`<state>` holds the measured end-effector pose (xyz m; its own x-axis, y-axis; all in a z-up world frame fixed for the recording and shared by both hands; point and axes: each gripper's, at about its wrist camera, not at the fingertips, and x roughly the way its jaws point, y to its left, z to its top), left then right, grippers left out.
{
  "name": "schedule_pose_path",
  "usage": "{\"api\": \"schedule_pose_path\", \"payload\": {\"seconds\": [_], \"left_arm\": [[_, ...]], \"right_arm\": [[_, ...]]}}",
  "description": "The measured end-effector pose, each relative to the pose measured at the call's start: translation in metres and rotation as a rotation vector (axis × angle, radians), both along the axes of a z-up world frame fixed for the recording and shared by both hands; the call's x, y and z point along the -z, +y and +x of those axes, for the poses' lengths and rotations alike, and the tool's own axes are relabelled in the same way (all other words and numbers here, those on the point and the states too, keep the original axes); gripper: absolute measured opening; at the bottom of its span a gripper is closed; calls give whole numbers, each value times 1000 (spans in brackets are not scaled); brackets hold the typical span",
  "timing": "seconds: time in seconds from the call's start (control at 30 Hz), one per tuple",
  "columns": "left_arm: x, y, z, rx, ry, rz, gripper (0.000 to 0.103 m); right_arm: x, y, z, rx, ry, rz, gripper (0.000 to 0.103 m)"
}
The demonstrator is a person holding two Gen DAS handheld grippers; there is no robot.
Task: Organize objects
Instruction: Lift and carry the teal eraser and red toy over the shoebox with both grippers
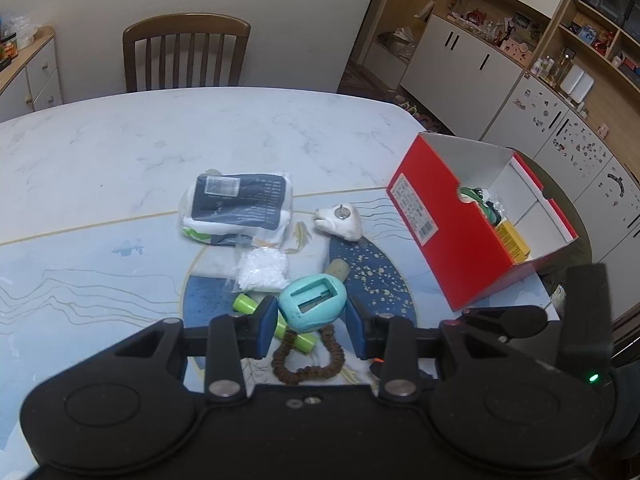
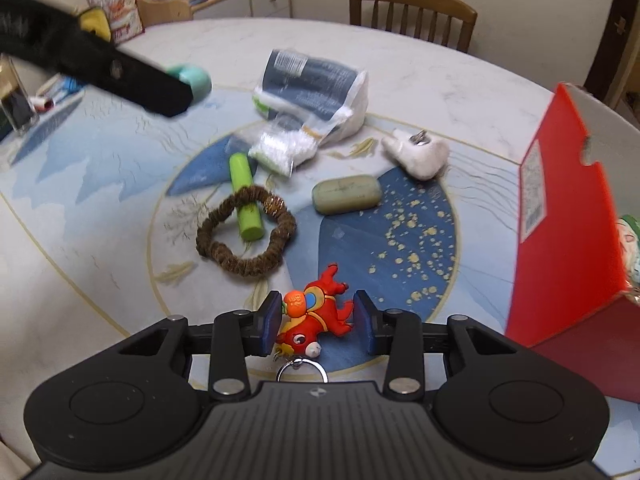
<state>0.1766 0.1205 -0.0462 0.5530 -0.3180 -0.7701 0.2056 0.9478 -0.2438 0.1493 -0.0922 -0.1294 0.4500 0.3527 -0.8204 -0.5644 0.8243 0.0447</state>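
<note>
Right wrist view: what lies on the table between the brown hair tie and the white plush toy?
A greenish bar of soap lies between the hair tie and the plush toy, seen in the right wrist view.

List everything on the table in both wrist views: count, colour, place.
Egg-shaped turquoise plastic sharpener: 1, between left gripper fingers.
Red fish-shaped keychain toy: 1, between right gripper fingers, on mat.
Lime green plastic tube: 1, mat centre, threaded through scrunchie.
Brown fabric scrunchie: 1, mat centre.
Grey-green soap bar: 1, right of tube.
White plush toy: 1, toward the box.
Dark blue and white plastic package: 1, far mat edge.
Clear bag of white beads: 1, in front of package.
Red cardboard box: 1, right, open, items inside.
Wooden chair: 1, far side.
Left gripper: black, blue pads.
Right gripper: same.
</note>
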Motion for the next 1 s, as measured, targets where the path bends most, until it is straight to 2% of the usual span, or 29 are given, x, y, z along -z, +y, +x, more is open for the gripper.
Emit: {"api": "schedule_pose_path", "payload": {"seconds": [0.33, 0.63, 0.8, 1.0], "left_arm": [[-17, -38, 1, 43, -31, -14, 35], [-28, -93, 10, 110, -55, -13, 35], [-35, -126, 18, 144, -67, -5, 35], [-41, -166, 33, 180, -73, 12, 35]], "right_arm": [[-66, -54, -1, 49, 23, 130, 37], [-118, -120, 19, 110, -41, 195, 38], [-135, -161, 35, 163, -101, 189, 38], [-134, -203, 55, 217, -123, 167, 38]]}}
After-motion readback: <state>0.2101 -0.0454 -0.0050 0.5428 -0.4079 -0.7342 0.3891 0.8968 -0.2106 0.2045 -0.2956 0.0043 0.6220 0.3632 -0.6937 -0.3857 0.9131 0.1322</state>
